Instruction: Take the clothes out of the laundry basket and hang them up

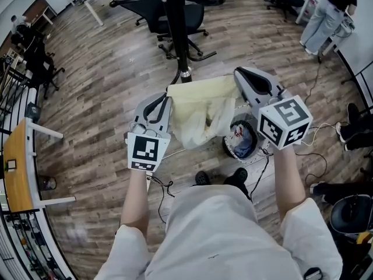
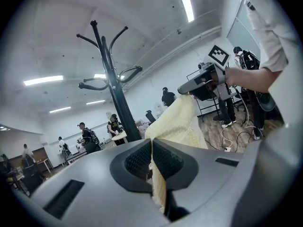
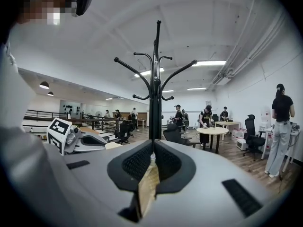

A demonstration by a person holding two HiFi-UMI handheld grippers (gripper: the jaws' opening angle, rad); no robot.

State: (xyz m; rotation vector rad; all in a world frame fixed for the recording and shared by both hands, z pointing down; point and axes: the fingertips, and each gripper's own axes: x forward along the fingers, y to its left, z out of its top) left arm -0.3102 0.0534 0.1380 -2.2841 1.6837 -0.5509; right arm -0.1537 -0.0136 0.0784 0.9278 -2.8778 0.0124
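Below, wooden floor (image 1: 105, 98), coat stand (image 1: 178, 34), perhaps desks (image 1: 14, 168).

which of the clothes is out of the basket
The pale yellow garment, pinched by the left gripper and right gripper; the other clothes lie in the laundry basket.

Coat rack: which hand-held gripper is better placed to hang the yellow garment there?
Probably the right hand-held gripper: the coat rack stands straight ahead of its jaws, off-centre for the left hand-held gripper.
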